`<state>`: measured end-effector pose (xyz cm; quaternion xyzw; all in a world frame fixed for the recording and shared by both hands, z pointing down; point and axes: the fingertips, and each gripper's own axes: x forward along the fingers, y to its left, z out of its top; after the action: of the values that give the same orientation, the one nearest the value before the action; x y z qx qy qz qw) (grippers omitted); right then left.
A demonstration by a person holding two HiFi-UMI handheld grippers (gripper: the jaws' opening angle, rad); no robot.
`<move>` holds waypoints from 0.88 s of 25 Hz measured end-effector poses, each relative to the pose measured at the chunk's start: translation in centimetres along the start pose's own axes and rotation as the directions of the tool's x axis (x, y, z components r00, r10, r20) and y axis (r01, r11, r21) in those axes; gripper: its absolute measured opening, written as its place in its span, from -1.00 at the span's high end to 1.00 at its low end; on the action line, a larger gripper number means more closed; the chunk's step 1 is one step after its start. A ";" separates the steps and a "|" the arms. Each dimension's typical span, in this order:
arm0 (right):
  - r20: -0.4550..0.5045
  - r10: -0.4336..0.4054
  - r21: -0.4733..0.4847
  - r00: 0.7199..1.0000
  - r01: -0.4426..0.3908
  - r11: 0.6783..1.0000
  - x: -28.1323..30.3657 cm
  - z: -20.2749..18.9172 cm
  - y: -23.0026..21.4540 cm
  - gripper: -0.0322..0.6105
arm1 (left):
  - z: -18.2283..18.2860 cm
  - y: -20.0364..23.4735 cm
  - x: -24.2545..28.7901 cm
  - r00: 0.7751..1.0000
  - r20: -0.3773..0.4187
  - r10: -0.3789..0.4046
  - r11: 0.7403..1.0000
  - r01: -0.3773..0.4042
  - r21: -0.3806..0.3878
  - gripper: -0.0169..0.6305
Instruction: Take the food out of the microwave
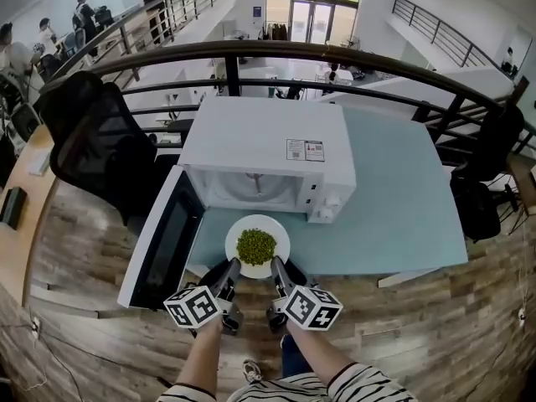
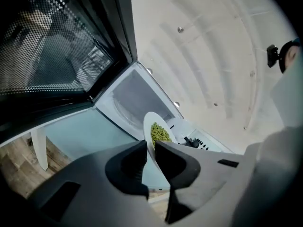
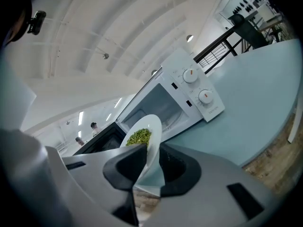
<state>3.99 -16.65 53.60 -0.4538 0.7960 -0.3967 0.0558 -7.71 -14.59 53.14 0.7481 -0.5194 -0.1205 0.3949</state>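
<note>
A white plate (image 1: 241, 234) heaped with green peas (image 1: 256, 246) hangs above the table in front of the open white microwave (image 1: 266, 153). My left gripper (image 1: 234, 268) is shut on the plate's near left rim, and my right gripper (image 1: 277, 270) is shut on its near right rim. In the left gripper view the plate (image 2: 151, 122) stands between the pads, with the peas (image 2: 160, 132) beyond. The right gripper view shows the plate (image 3: 152, 129) pinched likewise, peas (image 3: 138, 136) on top. The microwave cavity (image 1: 255, 188) is empty, with its door (image 1: 163, 239) swung out to the left.
The microwave sits on a pale blue table (image 1: 402, 199) whose front edge is close to my grippers. A black office chair (image 1: 100, 145) stands to the left behind the door. A dark railing (image 1: 276, 53) curves behind the table. Wooden floor lies below.
</note>
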 end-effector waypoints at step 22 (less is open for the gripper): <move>0.039 -0.044 0.009 0.998 0.043 0.999 -12.0 -7.6 4.3 0.60 | -6.3 -3.2 -12.4 0.998 -0.022 -0.051 0.999 0.051 -0.005 0.73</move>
<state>4.67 -1.83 52.57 -0.4784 0.7830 -0.3922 0.0646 -7.18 -0.36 52.20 0.7616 -0.4953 -0.1235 0.3992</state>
